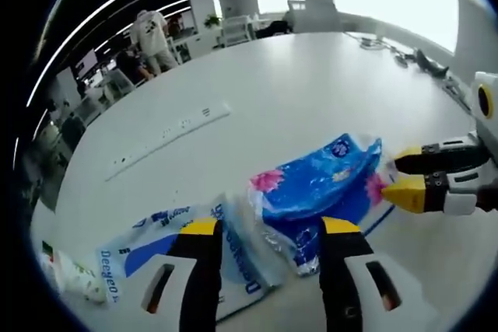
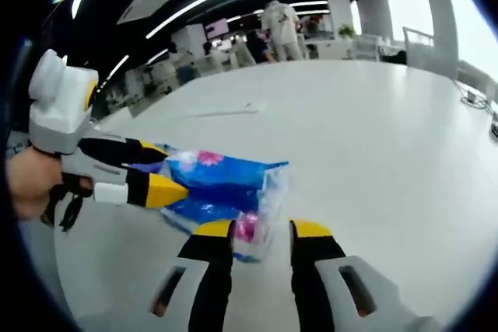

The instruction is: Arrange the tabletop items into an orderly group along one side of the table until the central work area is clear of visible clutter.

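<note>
Both grippers meet at a blue tissue pack (image 1: 323, 184) lying near one counter (image 1: 296, 91) edge. The left gripper (image 1: 268, 231) has its jaws wide, straddling one end of the pack without closing. The right gripper (image 2: 261, 231) also has jaws apart around the opposite end, no grip yet. A flat bag (image 1: 167, 258) lies just beside the pack, likely grouped there deliberately. A power strip (image 1: 167, 136) remains mid-counter, well apart, apparently still to move.
</note>
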